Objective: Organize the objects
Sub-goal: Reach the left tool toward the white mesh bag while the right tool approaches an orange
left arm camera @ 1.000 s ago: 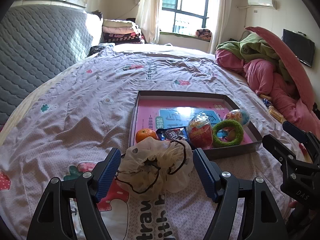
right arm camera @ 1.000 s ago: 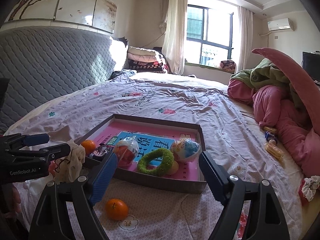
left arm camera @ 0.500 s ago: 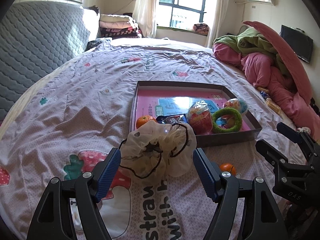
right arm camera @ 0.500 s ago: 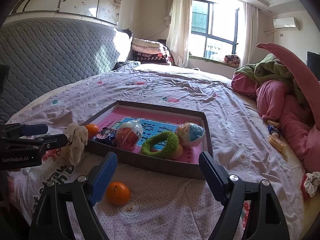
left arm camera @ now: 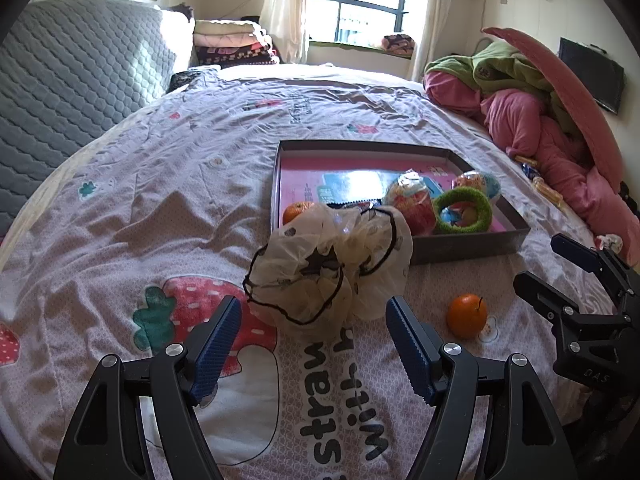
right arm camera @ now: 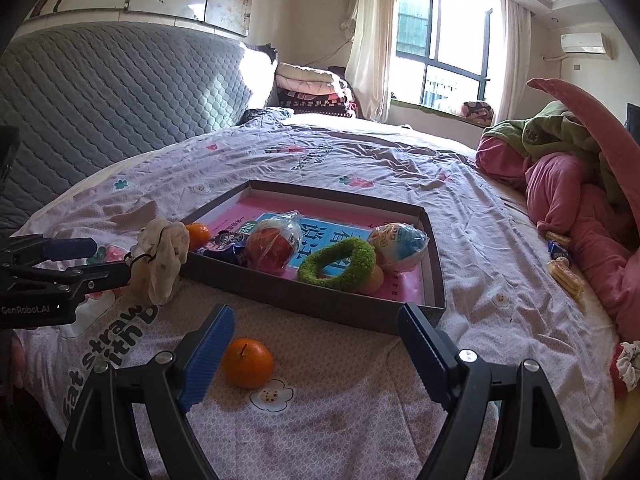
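A cream sheer scrunchie (left arm camera: 332,268) with black trim is lying bunched on the bedspread (left arm camera: 160,184), just ahead of the left gripper (left arm camera: 314,338), whose blue-padded jaws are standing wide apart and holding nothing; the fabric is sitting beyond the fingertips, and whether it is touching them cannot be told. From the right wrist view the same scrunchie is appearing at the tips of the left gripper, right against the near left corner of the tray (right arm camera: 320,300).

A loose orange (right arm camera: 248,363) is resting on the bedspread just beside the inner face of the right gripper's left finger; the right gripper (right arm camera: 316,354) is also spread wide, gripping nothing, its jaws framing the orange and the tray's near wall.

The shallow grey tray, lined in pink with a blue booklet (right arm camera: 320,236), is carrying a second orange (right arm camera: 199,234) in its near left corner, a dark snack packet (right arm camera: 224,242), a red ball in clear wrap (right arm camera: 274,246), a green fuzzy ring (right arm camera: 338,266) and a multicoloured wrapped ball (right arm camera: 398,244).

Beyond, pink and green bedding (right arm camera: 572,184) is lying heaped at the right, small wrapped snacks (right arm camera: 562,272) beside it, folded blankets (right arm camera: 312,88) stacked near the sunlit window (right arm camera: 444,52).
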